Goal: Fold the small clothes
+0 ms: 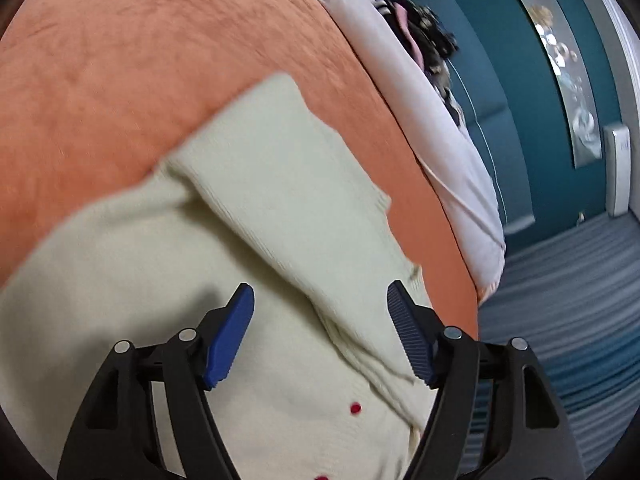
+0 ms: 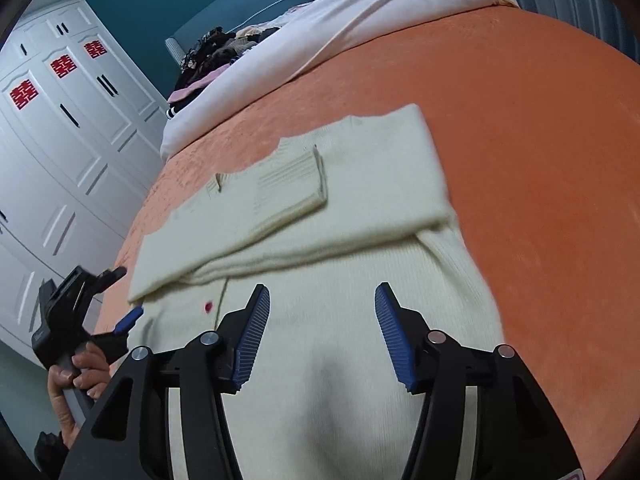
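Lying on the orange bedspread (image 2: 520, 120), cream cardigan (image 2: 320, 208), sleeves folded in

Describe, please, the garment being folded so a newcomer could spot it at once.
On the orange bedspread, below the white duvet, lies a cream knit cardigan with sleeves folded across its body. Unlike the dark clothes pile by the headboard, it is pale with small red buttons.

I was in a home bedroom: a bed (image 2: 520, 120) with an orange bedspread (image 1: 140, 60) and a pale duvet (image 2: 360, 12) bunched near a teal padded headboard (image 2: 224, 4), white panelled wardrobes (image 2: 60, 120) bearing red paper cut-outs (image 2: 63, 67), a framed picture (image 1: 564, 72) on the teal wall, striped carpet (image 1: 560, 300).
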`<state>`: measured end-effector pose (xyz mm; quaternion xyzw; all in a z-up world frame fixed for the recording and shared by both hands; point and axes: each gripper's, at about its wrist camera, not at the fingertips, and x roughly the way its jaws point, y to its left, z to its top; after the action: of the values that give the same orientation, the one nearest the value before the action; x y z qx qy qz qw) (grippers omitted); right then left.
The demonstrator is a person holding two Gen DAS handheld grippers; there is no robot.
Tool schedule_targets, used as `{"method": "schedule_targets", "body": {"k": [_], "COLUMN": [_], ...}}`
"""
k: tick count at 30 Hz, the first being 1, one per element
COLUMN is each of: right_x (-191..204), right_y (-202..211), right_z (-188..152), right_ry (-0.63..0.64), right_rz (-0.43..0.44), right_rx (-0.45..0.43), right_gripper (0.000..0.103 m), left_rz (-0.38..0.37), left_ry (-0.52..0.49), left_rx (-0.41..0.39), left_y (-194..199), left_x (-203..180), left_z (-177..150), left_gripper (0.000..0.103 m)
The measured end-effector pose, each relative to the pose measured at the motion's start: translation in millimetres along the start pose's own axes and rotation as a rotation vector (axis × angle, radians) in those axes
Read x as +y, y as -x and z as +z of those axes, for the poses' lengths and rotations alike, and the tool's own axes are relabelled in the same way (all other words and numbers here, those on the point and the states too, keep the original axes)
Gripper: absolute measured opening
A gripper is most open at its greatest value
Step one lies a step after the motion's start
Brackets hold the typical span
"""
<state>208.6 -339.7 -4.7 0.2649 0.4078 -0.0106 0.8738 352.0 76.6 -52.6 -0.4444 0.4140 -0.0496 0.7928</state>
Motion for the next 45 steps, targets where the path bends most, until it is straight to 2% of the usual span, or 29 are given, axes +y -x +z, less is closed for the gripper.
{"method": "schedule_targets", "body": {"k": [2,5,6,7,8,9,10,11,13,15,16,18,19,20,21,24,26,28,30,33,35,38,39,41,43,45], "right_x": [3.3,0.0,-1.6,0.1,4.7,13.1,22.0,32.8,49.0,47.4,40.4,15.8,-0.4,-10.1,-11.0,0.5,18.8,48.7,92.6,183.6,231.2,277.8,281.1,290.0,295.3,294.7], "right_y": [-25.7,-74.5,-89.0,-105.0,-116.9,-121.5,-112.7,-93.0,-48.3,-20.3,-23.6,-62.7,-96.6,-109.5,-105.4,-91.6,-67.5,-54.9,-65.3,-106.7,-158.0,-240.0,-253.7,-292.1,-305.1,-302.0], "right_z": [24.1,52.6,56.0,58.2,59.1,61.8,64.8,70.4,78.3,74.0,69.6,51.1,35.0,23.1,21.7,33.9,39.0,44.8,49.9,43.4,37.8,26.9,19.6,14.0,15.5,25.9], "right_ry": [-0.019,-0.099,-0.111,-0.122,-0.123,-0.116,-0.106,-0.092,-0.062,-0.034,-0.034,-0.045,-0.056,-0.069,-0.073,-0.11,-0.068,0.016,0.122,0.338,0.423,0.471,0.468,0.471,0.472,0.423], "right_rz": [0.01,-0.012,-0.028,-0.039,-0.019,-0.001,0.029,0.106,0.179,0.167,0.136,0.022,-0.047,-0.036,-0.019,-0.032,-0.096,-0.079,0.0,0.135,0.194,0.175,0.16,0.116,0.099,0.114], "right_rx": [-0.007,0.024,0.041,0.066,0.09,0.109,0.07,-0.002,-0.12,-0.21,-0.2,-0.073,0.046,0.061,0.023,0.013,-0.089,-0.153,-0.091,0.03,0.156,0.285,0.306,0.323,0.294,0.306], "right_gripper": [0.059,0.06,0.059,0.045,0.011,0.012,0.011,0.01,0.01,0.009,0.009,0.009,0.008,0.007,0.007,0.011,0.015,0.015,0.015,0.014,0.012,0.011,0.011,0.002,0.001,0.0], "left_rz": [0.012,0.005,0.022,0.047,0.053,0.047,0.03,0.001,-0.008,0.005,0.036,0.111,0.118,0.107,0.106,0.083,0.048,0.031,0.018,0.02,0.022,0.02,0.025,0.032,0.02,0.012], "left_ry": [0.053,0.122,0.131,0.138,0.137,0.124,0.107,0.087,0.055,0.025,0.014,0.01,0.009,-0.011,-0.038,-0.083,-0.131,-0.182,-0.182,-0.208,-0.224,-0.238,-0.246,-0.258,-0.258,-0.258], "left_rx": [-0.025,-0.007,0.003,0.003,-0.006,-0.032,-0.063,-0.096,-0.126,-0.11,-0.089,-0.054,-0.05,-0.065,-0.077,-0.082,-0.092,-0.111,-0.121,-0.148,-0.16,-0.173,-0.178,-0.183,-0.184,-0.186], "left_y": [0.4,-15.7,-13.6,-17.5,-14.9,-10.1,1.2,10.5,18.3,12.9,5.6,-9.2,-12.8,-11.7,-9.7,-6.7,-6.0,-3.6,-3.1,-1.8,-2.4,-1.2,-2.1,-4.9,-6.1,-5.8], "left_x": [9.5,18.5,18.1,17.2,17.0,13.0,17.6,12.4,13.7,19.8,24.3,40.9,47.2,49.1,48.0,50.6,55.0,55.7,57.2,58.5,57.8,62.4,62.2,62.0,63.7,64.6], "left_z": [26.9,47.7,52.7,54.8,53.4,55.4,58.4,60.3,63.5,59.8,56.5,43.0,36.6,30.8,27.7,25.3,24.8,19.5,18.3,12.6,10.5,4.3,2.8,1.7,1.4,0.6], "left_gripper": [0.067,0.065,0.052,0.039,0.03,0.014,0.01,0.01,0.01,0.01,0.01,0.009,0.009,0.009,0.01,0.01,0.01,0.01,0.011,0.011,0.011,0.011,0.011,0.011,0.011,0.011]}}
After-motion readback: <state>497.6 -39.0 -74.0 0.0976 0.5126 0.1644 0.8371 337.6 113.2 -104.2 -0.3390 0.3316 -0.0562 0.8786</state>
